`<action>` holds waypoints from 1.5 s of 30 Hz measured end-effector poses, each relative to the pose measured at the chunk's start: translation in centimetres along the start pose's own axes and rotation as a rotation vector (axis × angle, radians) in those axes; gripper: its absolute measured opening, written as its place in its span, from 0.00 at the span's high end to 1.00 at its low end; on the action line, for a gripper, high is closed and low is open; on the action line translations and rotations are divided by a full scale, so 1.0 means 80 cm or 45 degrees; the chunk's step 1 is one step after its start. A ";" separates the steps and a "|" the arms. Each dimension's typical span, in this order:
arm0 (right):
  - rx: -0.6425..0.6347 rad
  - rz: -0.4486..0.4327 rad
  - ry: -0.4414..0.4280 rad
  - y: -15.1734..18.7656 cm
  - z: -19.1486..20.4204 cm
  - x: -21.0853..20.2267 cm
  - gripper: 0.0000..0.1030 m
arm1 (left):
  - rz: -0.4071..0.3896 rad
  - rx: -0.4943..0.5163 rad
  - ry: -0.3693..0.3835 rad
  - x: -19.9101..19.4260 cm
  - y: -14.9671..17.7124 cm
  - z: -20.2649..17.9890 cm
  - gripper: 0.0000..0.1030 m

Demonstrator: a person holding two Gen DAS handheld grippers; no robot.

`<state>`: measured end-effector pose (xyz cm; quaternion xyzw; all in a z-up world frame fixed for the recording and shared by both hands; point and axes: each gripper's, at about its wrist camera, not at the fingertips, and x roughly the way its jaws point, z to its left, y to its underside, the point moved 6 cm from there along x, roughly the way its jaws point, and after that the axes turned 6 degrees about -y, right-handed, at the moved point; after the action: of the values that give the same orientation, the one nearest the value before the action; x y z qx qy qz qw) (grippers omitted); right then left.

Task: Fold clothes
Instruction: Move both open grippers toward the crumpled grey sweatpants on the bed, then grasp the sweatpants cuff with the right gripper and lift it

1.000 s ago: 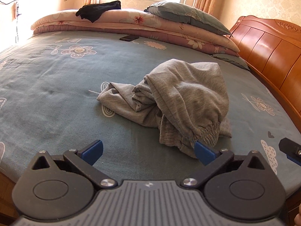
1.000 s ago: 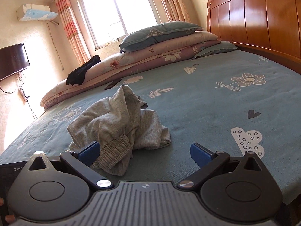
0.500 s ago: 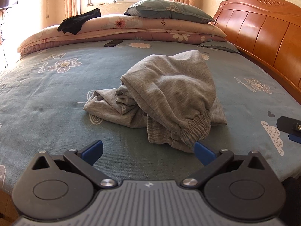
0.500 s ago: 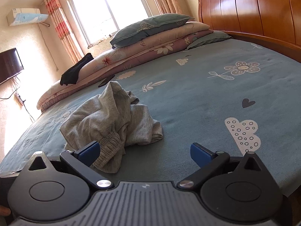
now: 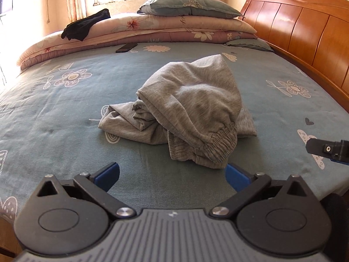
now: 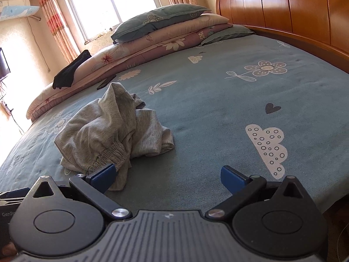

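- On the big bed sheet (image 5: 65, 113), which is blue-green with white flowers, clouds and small dark hearts, one pile of gray clothes (image 5: 192, 109) lies near the middle and close to the front edge.
- Behind the sheet, one brown wooden headboard (image 5: 305, 32) runs along the right side.
- Far back, folded pink flower quilts (image 5: 152, 30) are stacked, with one blue-green pillow (image 5: 187, 8) on top and one more pillow (image 5: 248, 43) tucked at the right end.
- The gray clothes are soft and all bunched up, not folded. One stretchy gathered band (image 5: 220, 139) hangs at the front, and one flat part (image 5: 122, 124) sticks out to the left.
- One black piece of clothing (image 5: 85, 25) lies on the quilts.
- One dark phone (image 5: 126, 47) lies flat on the sheet by the quilts.
- Two grippers show. The left gripper (image 5: 172, 174) has its blue fingers spread wide and holds nothing; the gray pile sits just in front.
- The right gripper (image 6: 168, 175) is spread wide too, empty, with its left blue finger (image 6: 103, 174) right by the band; I cannot tell if it touches.
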<state>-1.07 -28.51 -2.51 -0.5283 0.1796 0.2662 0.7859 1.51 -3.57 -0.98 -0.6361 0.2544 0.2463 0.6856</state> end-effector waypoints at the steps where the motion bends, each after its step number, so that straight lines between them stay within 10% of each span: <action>1: -0.008 0.012 0.016 0.002 0.002 0.000 0.00 | -0.010 -0.003 -0.002 -0.004 0.000 0.003 0.01; 27: -0.169 0.055 -0.097 0.018 0.089 -0.009 0.00 | -0.159 -0.156 -0.057 -0.044 0.022 0.084 0.01; 45: -0.176 0.074 -0.055 0.017 0.040 0.035 0.00 | -0.149 -0.012 0.214 0.037 -0.007 -0.002 0.10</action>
<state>0.29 -24.49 -3.88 -0.5700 0.1591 0.3122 0.7432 4.06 -3.70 -2.55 -0.6714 0.2725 0.1528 0.6720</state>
